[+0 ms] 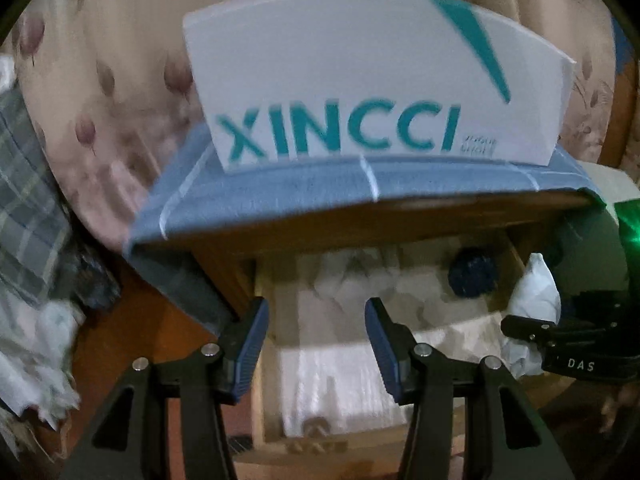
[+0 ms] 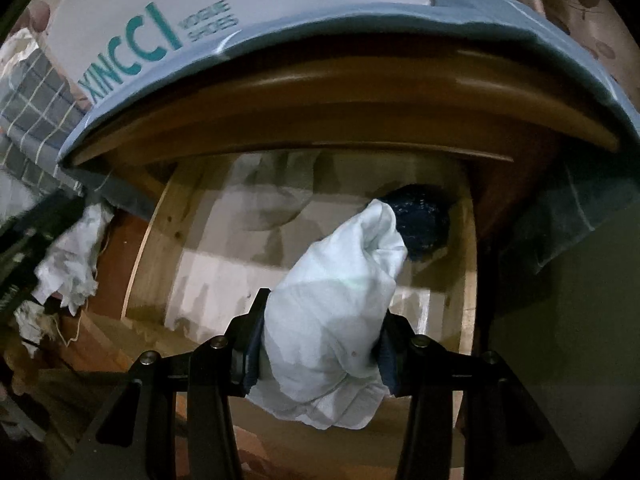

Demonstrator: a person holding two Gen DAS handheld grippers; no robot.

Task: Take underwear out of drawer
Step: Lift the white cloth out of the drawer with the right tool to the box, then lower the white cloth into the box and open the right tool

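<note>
Underwear [image 2: 336, 320], a bunched pale white piece, sat clamped between the blue pads of the right gripper [image 2: 320, 354], whose jaws were closed onto the cloth from both sides. The bundle stood up out of the grip above the open wooden drawer [image 2: 152, 248], with its loose lower folds hanging below the fingers. Behind its top lay a dark navy rolled item [image 2: 424, 224] in the drawer's far right corner, and a greyish-white garment [image 2: 276, 204] lay further back on the pale drawer floor.

From the left wrist view, the left gripper [image 1: 316, 344] hung over the same drawer [image 1: 276, 360] with its jaws partly apart and nothing between the pads; only the pale drawer bottom showed in the gap. At the right edge of that view the white underwear [image 1: 536, 292] appeared again, held by the right gripper [image 1: 532, 330].

On top of the wooden cabinet lay a blue checked cloth [image 1: 280, 196], and on it stood a white shoe box [image 1: 360, 88] printed with "XINCCI" in teal. A plaid fabric [image 1: 28, 200] and crumpled white cloth [image 1: 36, 360] lay to the left of the cabinet.
</note>
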